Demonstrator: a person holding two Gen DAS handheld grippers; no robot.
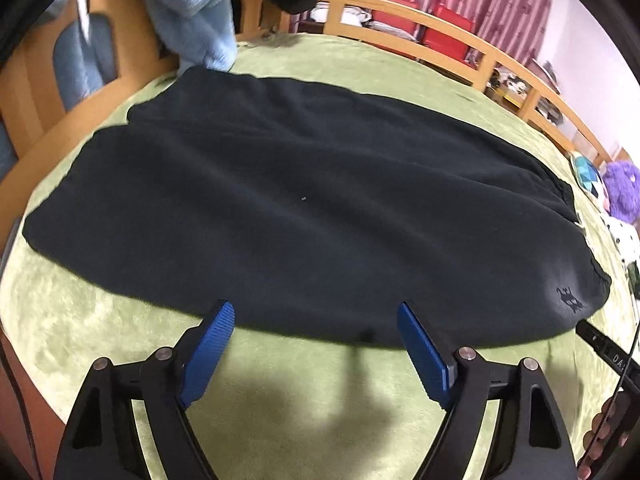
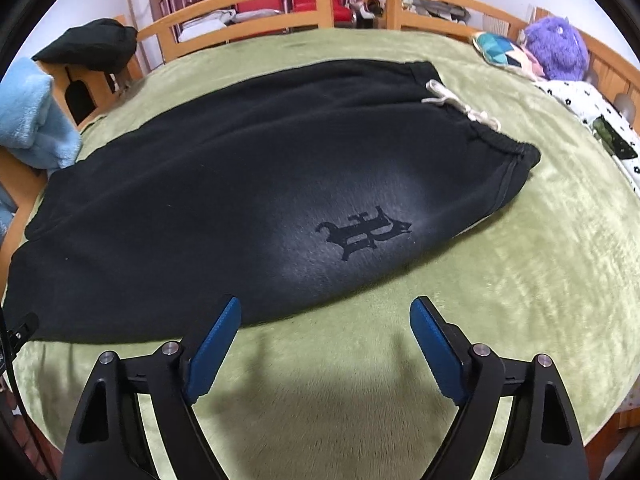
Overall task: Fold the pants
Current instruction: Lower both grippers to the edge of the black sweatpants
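Both claws hung over the near strip of the green bed cover (image 1: pixel 320 420), just short of the pants. The left claw (image 1: pixel 316 316) stood with its blue pads apart and nothing between them, its tips at the near hem of the pants (image 1: pixel 280 208). The right claw (image 2: pixel 325 312) was likewise apart and empty, its left pad over the dark cloth's edge and its right pad over bare cover.

The pants lay flat across the middle of the bed, waistband (image 2: pixel 504 152) to the right with a pale drawstring (image 2: pixel 460 108) spilling out, leg ends to the left. A dark logo (image 2: pixel 364 232) sat near the waist on the near side. They looked already doubled leg on leg, though I could not be sure from these views; no crosswise fold showed, so most of the folding seemed left to do, starting with a grip on the near edge.

Around them: a light blue fleece (image 2: pixel 32 120) and a black garment (image 2: pixel 92 44) at the far left over the wooden rail (image 2: pixel 280 16), with the fleece close to the leg ends. A purple plush (image 2: pixel 556 48) and a patterned cushion (image 2: pixel 496 50) sat far right, well apart from the pants. Nothing lay on the pants or between them and the claws.
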